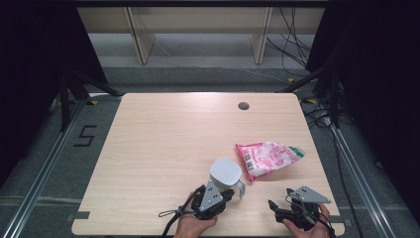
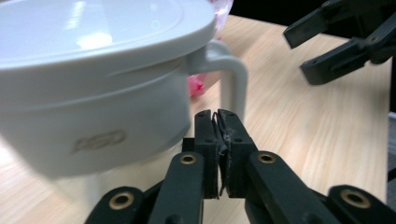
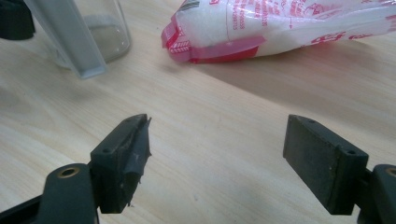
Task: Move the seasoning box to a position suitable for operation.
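A clear jar (image 1: 226, 173) with a white lid and a grey side handle (image 2: 236, 81) stands near the table's front edge. My left gripper (image 2: 218, 116) is shut, pads pressed together with nothing between them, just in front of that handle; in the high view it (image 1: 231, 194) sits at the jar's near side. A pink-and-white plastic bag (image 1: 268, 158) of white grains lies to the jar's right, also seen close up (image 3: 280, 23). My right gripper (image 3: 219, 123) stands wide open and empty over bare wood, short of the bag and to the right of the jar (image 3: 100, 28).
The wooden table (image 1: 163, 148) has a round cable hole (image 1: 243, 105) at the back. Its front edge runs just under both hands. My right gripper's open jaws appear at the top right of the left gripper view (image 2: 341, 42).
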### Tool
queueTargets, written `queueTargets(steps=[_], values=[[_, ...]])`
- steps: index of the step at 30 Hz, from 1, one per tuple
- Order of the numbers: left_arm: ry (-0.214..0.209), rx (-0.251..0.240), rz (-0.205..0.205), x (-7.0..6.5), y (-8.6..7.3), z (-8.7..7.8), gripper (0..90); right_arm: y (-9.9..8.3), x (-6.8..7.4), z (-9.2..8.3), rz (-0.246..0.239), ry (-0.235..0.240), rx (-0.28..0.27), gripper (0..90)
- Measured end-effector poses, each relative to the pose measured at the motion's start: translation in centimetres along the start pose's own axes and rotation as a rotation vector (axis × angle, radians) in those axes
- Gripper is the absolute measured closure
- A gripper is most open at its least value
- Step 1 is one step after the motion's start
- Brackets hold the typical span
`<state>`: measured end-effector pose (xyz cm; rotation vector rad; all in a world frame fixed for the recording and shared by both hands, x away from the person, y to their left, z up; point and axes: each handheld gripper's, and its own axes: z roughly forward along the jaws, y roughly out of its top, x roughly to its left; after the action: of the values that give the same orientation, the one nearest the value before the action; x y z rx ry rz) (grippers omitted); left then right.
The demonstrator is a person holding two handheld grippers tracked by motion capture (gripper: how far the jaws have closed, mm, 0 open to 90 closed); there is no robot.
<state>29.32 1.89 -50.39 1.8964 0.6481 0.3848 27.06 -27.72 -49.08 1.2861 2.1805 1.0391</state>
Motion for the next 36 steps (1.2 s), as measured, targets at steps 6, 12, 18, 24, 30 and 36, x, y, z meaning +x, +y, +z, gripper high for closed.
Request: queueTargets(steps=[6, 12, 18, 24, 30, 36], values=[[0.037, 0.011, 0.03, 1.0, 0.1, 0.0, 89.1, 0.0, -0.1, 0.1, -0.008, -0.009, -0.001, 23.7], [0.075, 0.012, -0.005, 3.7, 0.2, -0.8, 89.1, 0.0, 0.0, 0.0, -0.009, 0.004, -0.001, 23.6], [0.118, 0.006, -0.058, 6.2, -0.2, -1.8, 88.7, 0.1, -0.2, -0.1, -0.023, 0.009, 0.014, 23.7], [0.112, -0.013, -0.08, 6.1, -1.0, -3.7, 83.9, 0.0, 0.0, 0.0, -0.012, 0.013, 0.014, 23.6], [0.043, -0.031, -0.097, 4.1, -0.7, -3.6, 62.5, 0.0, 0.4, 0.0, 0.017, -0.007, 0.011, 23.7], [0.075, -0.003, -0.096, 4.0, -0.5, -1.0, 58.7, 0.1, 0.0, -0.1, -0.009, 0.02, 0.01, 23.4]])
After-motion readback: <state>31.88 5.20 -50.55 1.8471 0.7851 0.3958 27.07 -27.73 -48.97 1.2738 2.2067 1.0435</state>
